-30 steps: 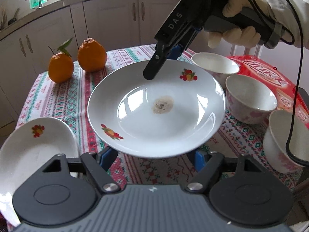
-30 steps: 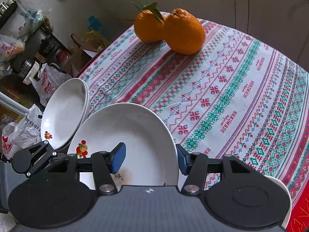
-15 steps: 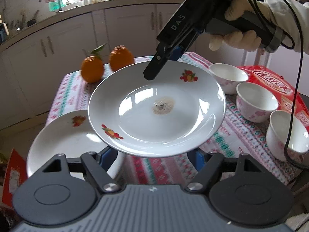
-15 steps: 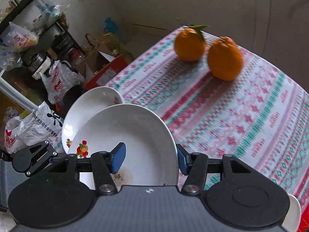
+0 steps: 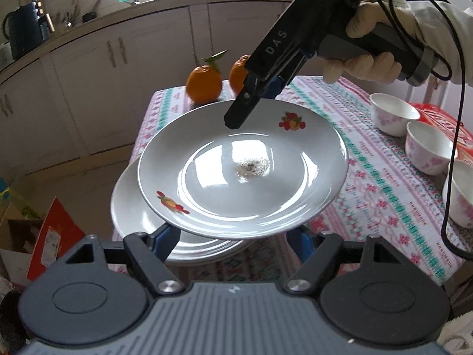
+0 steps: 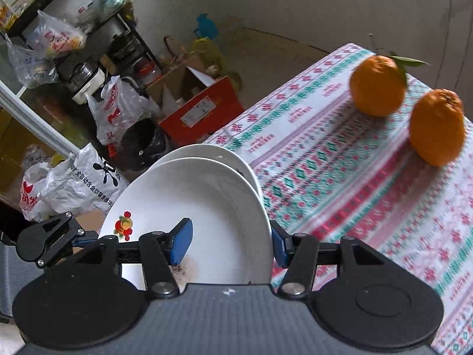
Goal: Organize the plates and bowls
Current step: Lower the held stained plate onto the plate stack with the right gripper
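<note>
A white plate (image 5: 212,177) with fruit decals and a brown smear in its middle hangs in the air, carried by both grippers. My left gripper (image 5: 233,236) grips it from below at the near side, its blue pads tucked under the rim. My right gripper (image 5: 254,103) is shut on the far rim, one finger inside the plate (image 6: 207,216) and one outside, as its own view (image 6: 229,244) shows. Just beneath, a stack of white plates (image 5: 133,216) (image 6: 207,151) sits at the table's corner. Three white bowls (image 5: 393,114) (image 5: 430,151) (image 5: 461,195) stand at the right.
Two oranges (image 5: 204,84) (image 6: 436,127) lie at the far end of the patterned tablecloth (image 5: 369,177). A red package (image 5: 443,121) lies behind the bowls. Past the table edge the floor holds a red box (image 6: 201,112) and plastic bags (image 6: 79,183). A gloved hand (image 5: 363,62) holds the right gripper.
Both grippers have carried the plate sideways across the table toward its corner. It now hangs over the stack of plates, which was off to the side before. Neither grip has changed.
</note>
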The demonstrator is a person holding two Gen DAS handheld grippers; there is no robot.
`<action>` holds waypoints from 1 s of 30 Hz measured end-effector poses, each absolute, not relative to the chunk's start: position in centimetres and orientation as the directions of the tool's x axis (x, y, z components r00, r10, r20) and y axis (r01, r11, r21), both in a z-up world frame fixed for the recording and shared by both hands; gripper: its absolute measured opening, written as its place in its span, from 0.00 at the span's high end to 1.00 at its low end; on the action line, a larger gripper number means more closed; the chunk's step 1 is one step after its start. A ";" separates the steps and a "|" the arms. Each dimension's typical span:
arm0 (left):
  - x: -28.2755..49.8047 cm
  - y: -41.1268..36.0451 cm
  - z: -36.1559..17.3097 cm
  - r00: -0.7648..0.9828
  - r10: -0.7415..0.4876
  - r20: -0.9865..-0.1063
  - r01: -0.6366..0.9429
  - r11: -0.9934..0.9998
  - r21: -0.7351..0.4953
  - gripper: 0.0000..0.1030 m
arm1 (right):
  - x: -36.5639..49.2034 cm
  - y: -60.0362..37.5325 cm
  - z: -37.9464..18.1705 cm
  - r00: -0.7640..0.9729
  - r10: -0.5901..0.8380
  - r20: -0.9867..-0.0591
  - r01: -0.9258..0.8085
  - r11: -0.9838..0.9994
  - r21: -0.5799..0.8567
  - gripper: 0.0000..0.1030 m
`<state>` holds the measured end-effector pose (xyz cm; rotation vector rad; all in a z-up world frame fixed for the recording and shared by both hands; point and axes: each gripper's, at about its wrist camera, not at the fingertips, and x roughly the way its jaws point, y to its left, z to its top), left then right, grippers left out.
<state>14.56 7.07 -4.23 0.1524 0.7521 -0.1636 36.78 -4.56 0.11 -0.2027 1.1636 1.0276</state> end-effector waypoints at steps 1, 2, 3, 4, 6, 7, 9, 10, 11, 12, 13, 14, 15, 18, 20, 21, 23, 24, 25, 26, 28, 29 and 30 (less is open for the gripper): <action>14.5 7.3 -4.3 0.718 -0.090 -0.690 0.198 0.977 0.079 0.24 | 36.8 -4.2 0.0 0.016 0.560 -0.828 -0.753 0.552 0.358 0.41; 14.5 7.6 -4.4 0.717 -0.087 -0.692 0.194 0.978 0.078 0.24 | 36.8 -3.8 -0.2 0.011 0.561 -0.828 -0.753 0.550 0.363 0.41; 14.5 7.8 -4.5 0.715 -0.085 -0.694 0.189 0.979 0.076 0.24 | 36.9 -3.4 -0.3 0.006 0.561 -0.828 -0.754 0.546 0.364 0.41; 14.5 8.0 -4.6 0.713 -0.083 -0.696 0.186 0.980 0.074 0.24 | 37.0 -3.1 -0.5 0.002 0.559 -0.829 -0.755 0.545 0.365 0.41; 14.5 8.4 -4.8 0.710 -0.079 -0.700 0.179 0.981 0.071 0.24 | 37.0 -2.5 -0.8 -0.003 0.555 -0.832 -0.757 0.542 0.365 0.41; 14.4 8.6 -4.9 0.708 -0.078 -0.702 0.177 0.982 0.070 0.24 | 36.9 -2.2 -1.0 -0.006 0.552 -0.834 -0.757 0.542 0.365 0.41; 14.5 8.8 -5.0 0.707 -0.079 -0.702 0.174 0.983 0.065 0.24 | 37.1 -1.8 -1.2 -0.011 0.548 -0.836 -0.757 0.542 0.365 0.41; 14.5 9.0 -5.0 0.707 -0.079 -0.703 0.172 0.983 0.063 0.24 | 37.1 -1.6 -1.4 -0.014 0.547 -0.837 -0.756 0.542 0.367 0.41; 14.5 9.1 -5.0 0.707 -0.079 -0.703 0.171 0.983 0.061 0.24 | 37.1 -1.5 -1.5 -0.016 0.546 -0.838 -0.755 0.542 0.368 0.41; 14.5 9.2 -5.0 0.707 -0.079 -0.703 0.169 0.984 0.060 0.24 | 37.1 -1.4 -1.6 -0.017 0.543 -0.839 -0.755 0.543 0.367 0.41; 14.5 9.3 -5.1 0.706 -0.078 -0.704 0.168 0.984 0.060 0.24 | 37.1 -1.3 -1.7 -0.019 0.540 -0.841 -0.755 0.544 0.366 0.41; 14.5 9.4 -5.1 0.706 -0.079 -0.704 0.169 0.984 0.059 0.24 | 37.1 -1.1 -1.8 -0.019 0.536 -0.844 -0.756 0.545 0.363 0.41; 14.5 9.5 -5.2 0.705 -0.080 -0.705 0.169 0.984 0.057 0.24 | 37.1 -1.1 -1.9 -0.019 0.533 -0.846 -0.757 0.545 0.361 0.41; 14.7 9.7 -5.3 0.703 -0.080 -0.706 0.168 0.984 0.056 0.24 | 37.2 -0.9 -2.0 -0.022 0.530 -0.848 -0.755 0.548 0.362 0.41; 14.7 9.7 -5.3 0.705 -0.079 -0.704 0.169 0.984 0.058 0.24 | 37.2 -0.8 -2.1 -0.022 0.529 -0.849 -0.753 0.550 0.362 0.41; 14.8 9.8 -5.3 0.706 -0.080 -0.704 0.169 0.984 0.058 0.24 | 37.3 -0.8 -2.2 -0.023 0.527 -0.849 -0.752 0.551 0.362 0.41; 14.8 9.9 -5.3 0.707 -0.079 -0.703 0.167 0.984 0.057 0.24 | 37.3 -0.8 -2.3 -0.023 0.526 -0.850 -0.751 0.552 0.362 0.41; 14.9 9.9 -5.3 0.707 -0.078 -0.703 0.166 0.984 0.058 0.24 | 37.3 -0.7 -2.4 -0.024 0.524 -0.851 -0.750 0.554 0.362 0.41; 14.9 9.9 -5.3 0.707 -0.076 -0.703 0.165 0.984 0.060 0.24 | 37.2 -0.8 -2.3 -0.023 0.523 -0.852 -0.750 0.554 0.361 0.41; 14.9 9.9 -5.3 0.708 -0.075 -0.703 0.165 0.984 0.062 0.24 | 37.2 -0.8 -2.3 -0.023 0.522 -0.852 -0.750 0.554 0.360 0.41; 15.0 10.0 -5.3 0.707 -0.078 -0.702 0.167 0.984 0.059 0.24 | 37.3 -0.8 -2.4 -0.024 0.521 -0.853 -0.748 0.557 0.361 0.41; 15.0 10.0 -5.3 0.707 -0.079 -0.702 0.167 0.984 0.057 0.23 | 37.3 -0.9 -2.4 -0.024 0.524 -0.851 -0.747 0.557 0.364 0.41; 15.1 10.0 -5.3 0.707 -0.081 -0.702 0.167 0.984 0.056 0.23 | 37.3 -0.9 -2.4 -0.025 0.525 -0.851 -0.746 0.557 0.366 0.41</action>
